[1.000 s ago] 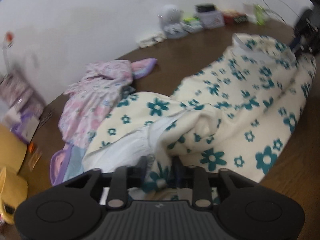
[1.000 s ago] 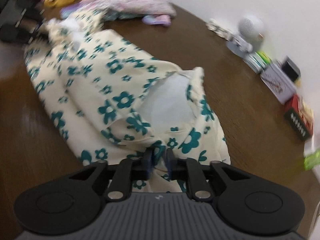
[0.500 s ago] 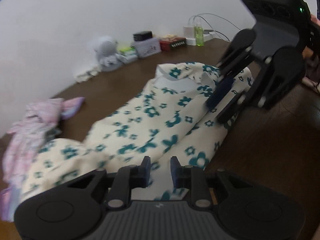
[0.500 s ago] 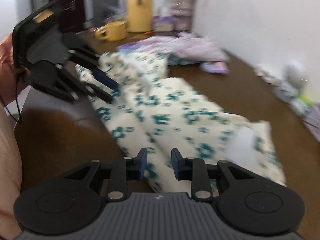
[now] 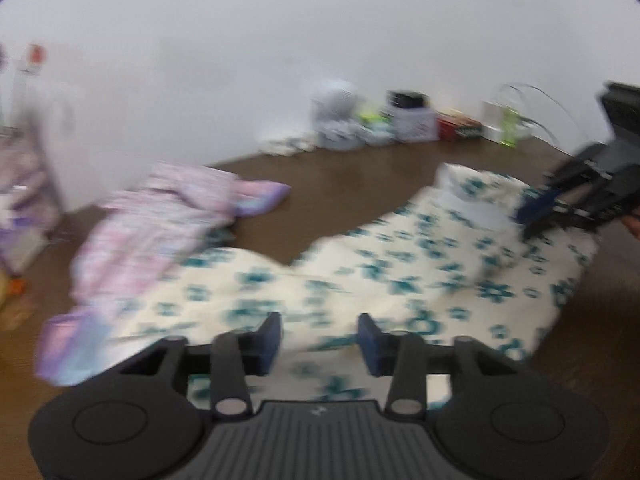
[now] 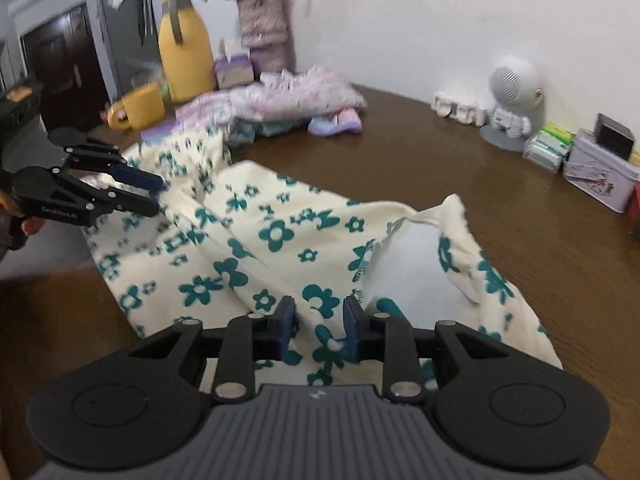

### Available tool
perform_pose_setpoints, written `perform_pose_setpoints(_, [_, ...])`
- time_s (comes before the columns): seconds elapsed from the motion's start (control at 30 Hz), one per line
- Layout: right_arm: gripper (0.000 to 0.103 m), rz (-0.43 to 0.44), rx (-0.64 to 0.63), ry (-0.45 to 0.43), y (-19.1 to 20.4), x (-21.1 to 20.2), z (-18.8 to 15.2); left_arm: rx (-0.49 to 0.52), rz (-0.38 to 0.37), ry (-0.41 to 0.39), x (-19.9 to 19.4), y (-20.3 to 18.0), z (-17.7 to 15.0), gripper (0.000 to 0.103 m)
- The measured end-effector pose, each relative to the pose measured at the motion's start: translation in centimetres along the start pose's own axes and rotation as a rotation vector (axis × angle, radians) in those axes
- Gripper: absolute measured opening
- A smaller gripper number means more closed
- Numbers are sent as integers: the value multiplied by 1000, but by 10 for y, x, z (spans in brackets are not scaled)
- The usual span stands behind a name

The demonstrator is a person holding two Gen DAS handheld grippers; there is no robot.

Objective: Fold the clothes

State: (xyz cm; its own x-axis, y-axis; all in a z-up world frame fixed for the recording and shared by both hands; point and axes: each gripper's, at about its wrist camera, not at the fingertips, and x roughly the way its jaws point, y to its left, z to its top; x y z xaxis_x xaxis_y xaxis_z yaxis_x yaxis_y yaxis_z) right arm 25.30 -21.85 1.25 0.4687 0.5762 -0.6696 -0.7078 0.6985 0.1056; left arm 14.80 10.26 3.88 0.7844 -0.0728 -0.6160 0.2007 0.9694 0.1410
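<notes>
A cream garment with teal flowers (image 6: 280, 248) lies stretched across the brown table (image 6: 460, 168); it also shows blurred in the left wrist view (image 5: 380, 272). My left gripper (image 5: 319, 342) is open and empty above one end of it; in the right wrist view (image 6: 154, 196) it hovers at the garment's far left end. My right gripper (image 6: 319, 326) is open over the neck end, with cloth showing between its fingers; in the left wrist view (image 5: 528, 220) it sits at the garment's right end.
A pink and lilac pile of clothes (image 6: 280, 100) lies behind the garment. A yellow jug (image 6: 184, 56), a yellow mug (image 6: 138, 110), a tissue box (image 6: 234, 74), a white astronaut figure (image 6: 510, 104), tins and boxes (image 6: 600, 176) line the wall.
Both grippers were shut on the garment a second ago and have let go. The left jaws have opened wider and that view has swung left. The garment now lies on the table.
</notes>
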Motion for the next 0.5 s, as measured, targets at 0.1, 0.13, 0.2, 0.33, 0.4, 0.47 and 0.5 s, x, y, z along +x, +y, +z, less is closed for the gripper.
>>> perform_pose_setpoints(0.1, [34, -6, -29, 9, 5, -2, 1, -2, 108, 13, -13, 25, -1, 55])
perform_pose_setpoints(0.13, [35, -7, -37, 22, 7, 2, 1, -5, 121, 33, -13, 34, -2, 56])
perform_pose_setpoints(0.2, [35, -4, -50, 50, 9, 11, 2, 11, 118, 68, -11, 47, -4, 57])
perform_pose_setpoints(0.33, [36, 4, -77, 104, 12, 22, 5, 30, 62, 127, -1, 67, -9, 62])
perform_pose_setpoints(0.4, [36, 0, -104, 132, 15, 24, 8, 18, 13, 145, 6, 74, -10, 59])
perform_pose_setpoints(0.47, [37, -4, -120, 149, 17, 25, 10, -14, -39, 157, 11, 80, -11, 29])
perform_pose_setpoints(0.5, [37, -6, -124, 154, 17, 26, 11, -32, -53, 156, 8, 81, -12, 2])
